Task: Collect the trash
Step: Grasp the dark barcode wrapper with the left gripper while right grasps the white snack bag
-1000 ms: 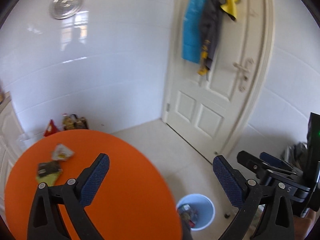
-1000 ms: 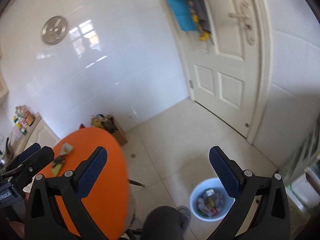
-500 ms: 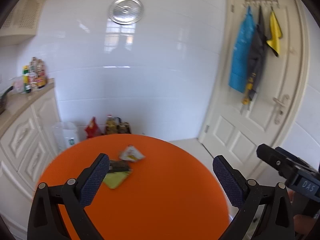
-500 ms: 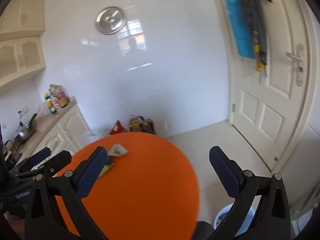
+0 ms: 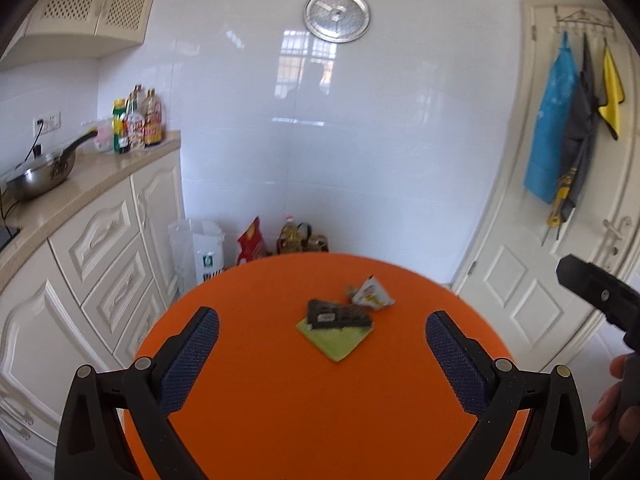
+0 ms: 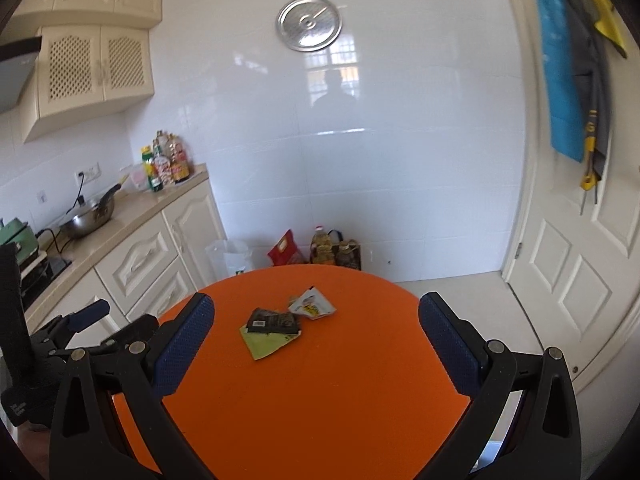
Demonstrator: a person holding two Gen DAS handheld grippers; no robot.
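Left wrist view has the left gripper (image 5: 322,338) nearest the lens, its two blue-padded fingers (image 5: 188,364) spread wide with nothing between them, hovering above the near edge of a round orange table (image 5: 304,408). Right wrist view shows the right gripper (image 6: 316,334) the same way, fingers splayed apart and empty, above the table's near edge. In the left wrist view the right gripper's black body and a hand (image 5: 612,408) around it show at the right border.

Past the fingertips, around the middle of the table and somewhat toward its far edge, the trash lies in a small cluster: a flat yellow-green wrapper (image 5: 334,338) with a dark wrapper (image 5: 338,315) lying across its far part, and a crumpled white-and-yellow packet (image 5: 372,294) just beside them on the far right. Nothing grips or touches any of these pieces.

Beyond the table's far edge, on the floor against the white tiled wall, stand a white bag (image 5: 200,250), a red bag (image 5: 252,240) and a bottle of oil (image 6: 322,246). To the left runs a cream cabinet with a countertop (image 5: 80,184) carrying a pan (image 5: 44,170) and bottles (image 5: 138,122). A round metal lid (image 5: 337,15) hangs high on the wall; a white door (image 5: 560,240) on the right holds a blue apron (image 5: 550,124) and a yellow cloth (image 5: 611,98)
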